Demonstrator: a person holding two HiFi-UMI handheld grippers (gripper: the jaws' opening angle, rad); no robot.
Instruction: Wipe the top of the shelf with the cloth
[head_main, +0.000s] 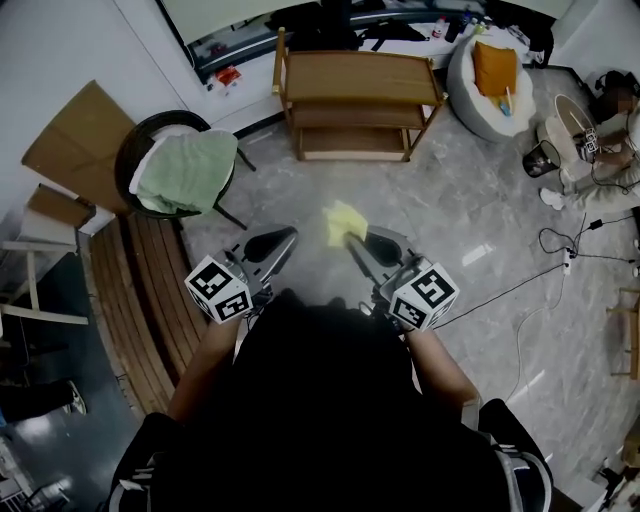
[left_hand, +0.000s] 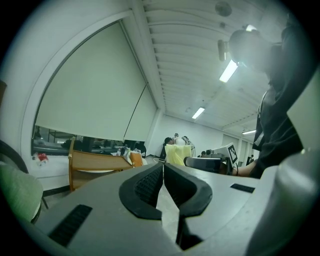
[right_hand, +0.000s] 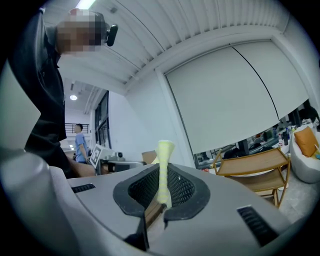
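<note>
The wooden shelf (head_main: 355, 100) stands a few steps ahead on the grey floor, its flat top (head_main: 358, 75) bare. It also shows low in the left gripper view (left_hand: 95, 162) and at the right of the right gripper view (right_hand: 250, 167). A yellow cloth (head_main: 344, 222) is pinched in my right gripper (head_main: 351, 240), held in the air well short of the shelf. The cloth (right_hand: 163, 170) stands up as a thin strip between the shut jaws. My left gripper (head_main: 288, 236) is shut with nothing in it (left_hand: 163, 166), level with the right one.
A round chair with a green cushion (head_main: 185, 170) sits at the left, cardboard (head_main: 70, 140) behind it and curved wooden slats (head_main: 150, 290) below. A white beanbag with an orange cushion (head_main: 490, 75) is right of the shelf. A seated person (head_main: 610, 140) and floor cables (head_main: 560, 260) are at the right.
</note>
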